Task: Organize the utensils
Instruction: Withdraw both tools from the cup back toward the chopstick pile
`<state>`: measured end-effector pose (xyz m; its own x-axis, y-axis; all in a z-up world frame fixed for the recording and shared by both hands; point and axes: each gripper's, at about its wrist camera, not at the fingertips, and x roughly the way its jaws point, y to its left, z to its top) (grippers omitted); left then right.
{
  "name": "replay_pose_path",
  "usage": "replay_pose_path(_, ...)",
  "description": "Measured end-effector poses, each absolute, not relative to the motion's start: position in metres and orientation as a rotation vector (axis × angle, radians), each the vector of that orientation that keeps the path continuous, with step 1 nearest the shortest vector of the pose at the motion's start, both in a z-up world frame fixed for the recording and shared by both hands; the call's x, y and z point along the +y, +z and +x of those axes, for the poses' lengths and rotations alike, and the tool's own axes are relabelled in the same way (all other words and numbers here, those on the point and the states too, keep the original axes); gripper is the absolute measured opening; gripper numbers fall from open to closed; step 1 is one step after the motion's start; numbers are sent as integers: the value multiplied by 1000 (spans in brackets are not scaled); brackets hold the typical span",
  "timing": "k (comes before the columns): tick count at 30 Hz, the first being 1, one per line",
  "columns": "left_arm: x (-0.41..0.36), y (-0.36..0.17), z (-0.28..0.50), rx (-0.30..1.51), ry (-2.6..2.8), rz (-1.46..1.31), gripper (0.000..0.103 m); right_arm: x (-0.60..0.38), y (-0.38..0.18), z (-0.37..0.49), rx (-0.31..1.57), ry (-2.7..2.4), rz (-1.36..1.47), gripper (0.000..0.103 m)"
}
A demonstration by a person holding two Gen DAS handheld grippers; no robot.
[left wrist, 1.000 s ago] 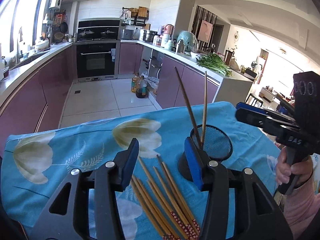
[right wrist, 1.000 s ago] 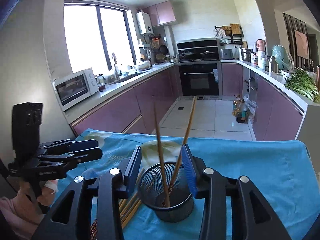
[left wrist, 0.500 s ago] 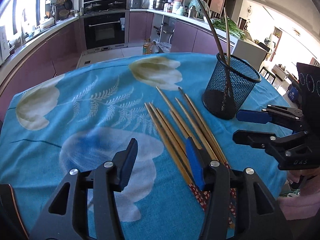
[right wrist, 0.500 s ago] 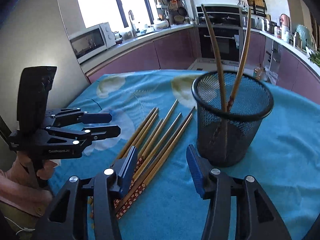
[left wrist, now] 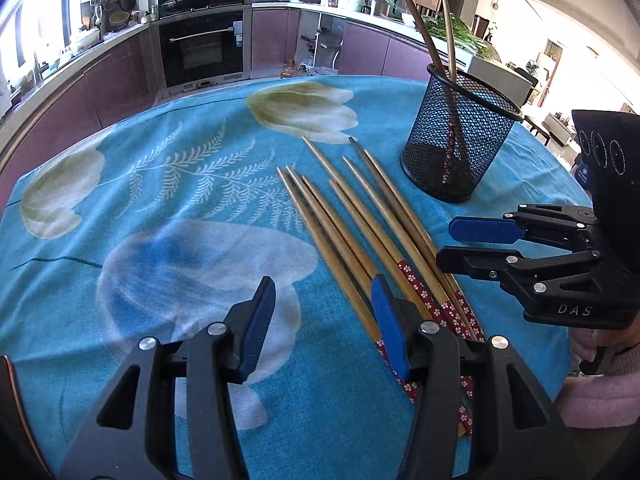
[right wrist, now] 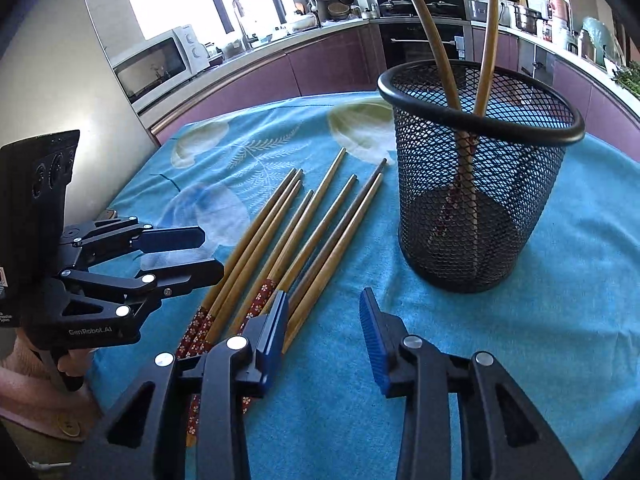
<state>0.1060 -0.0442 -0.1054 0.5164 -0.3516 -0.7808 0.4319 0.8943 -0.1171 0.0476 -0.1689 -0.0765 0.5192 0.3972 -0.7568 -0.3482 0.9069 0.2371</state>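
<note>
The loose chopsticks (left wrist: 360, 224) lie fanned on the blue cloth (left wrist: 168, 208) through the middle of the left wrist frame, patterned ends toward the lower right, and they look light, stiff, smooth and apt to roll, so I judge one is best pinched near its thicker patterned end. Just beyond their tips, at the upper right, the mesh holder (left wrist: 460, 140) already has two standing in it. The left gripper (left wrist: 322, 320) and right gripper (right wrist: 324, 328) both hover spread wide, holding nothing.
</note>
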Motion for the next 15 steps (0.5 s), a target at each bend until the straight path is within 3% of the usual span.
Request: replay_pose_path(15,-43,-112,108,942,-468,120,42,-165,-77,47,940,399,-6,29)
